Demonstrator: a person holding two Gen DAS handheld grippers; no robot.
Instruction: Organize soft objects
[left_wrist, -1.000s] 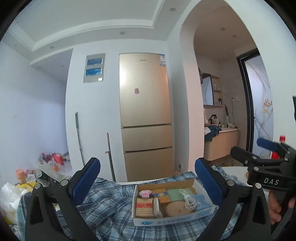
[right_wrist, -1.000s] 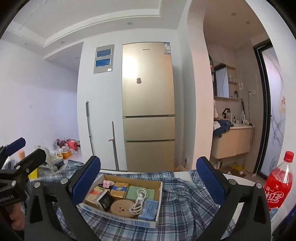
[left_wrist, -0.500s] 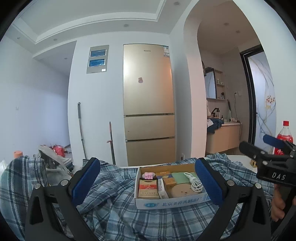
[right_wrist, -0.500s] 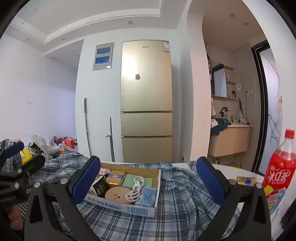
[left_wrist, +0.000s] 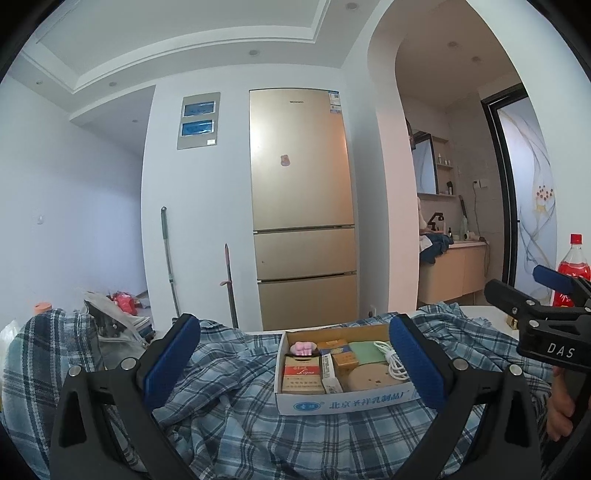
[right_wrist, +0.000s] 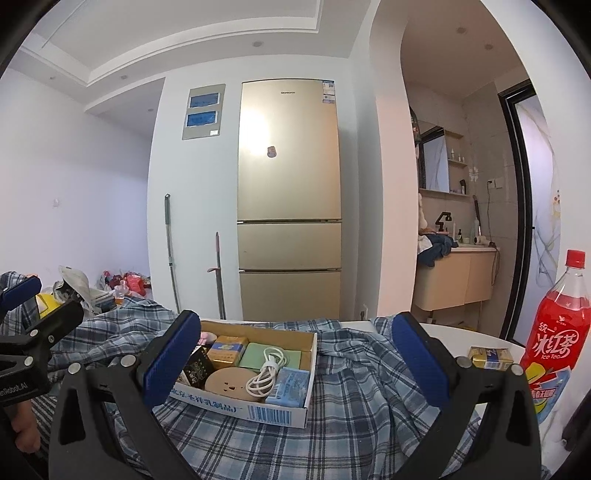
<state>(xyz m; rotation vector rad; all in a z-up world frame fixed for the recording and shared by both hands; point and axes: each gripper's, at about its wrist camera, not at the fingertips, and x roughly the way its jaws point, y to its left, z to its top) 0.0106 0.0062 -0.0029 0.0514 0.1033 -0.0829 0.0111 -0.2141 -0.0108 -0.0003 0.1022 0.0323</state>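
We have a blue plaid shirt (right_wrist: 354, 417) rumpled across the table, the one soft thing the task seems to concern, and it fills the lower half of both wrist views from about 8 o'clock round to 4 o'clock. A cardboard box (right_wrist: 273, 410) full of small goods sits on top of the cloth near the middle. That is our chief worry: if we pull or lift the shirt from either side, the box rides with it and may tip, spilling the white cable (right_wrist: 264, 373) and the packets.

At 3 o'clock in the right view stands a tall red drink bottle (right_wrist: 557, 332), close beside the cloth; we judge a dragged fold or a swinging tool could topple it.

Our left gripper (left_wrist: 295, 363) is spread wide and holds nothing, and our right gripper (right_wrist: 295, 363) likewise, both low over the cloth.

A small yellow pack (right_wrist: 491, 357) just beside the shirt's edge could be swept off.
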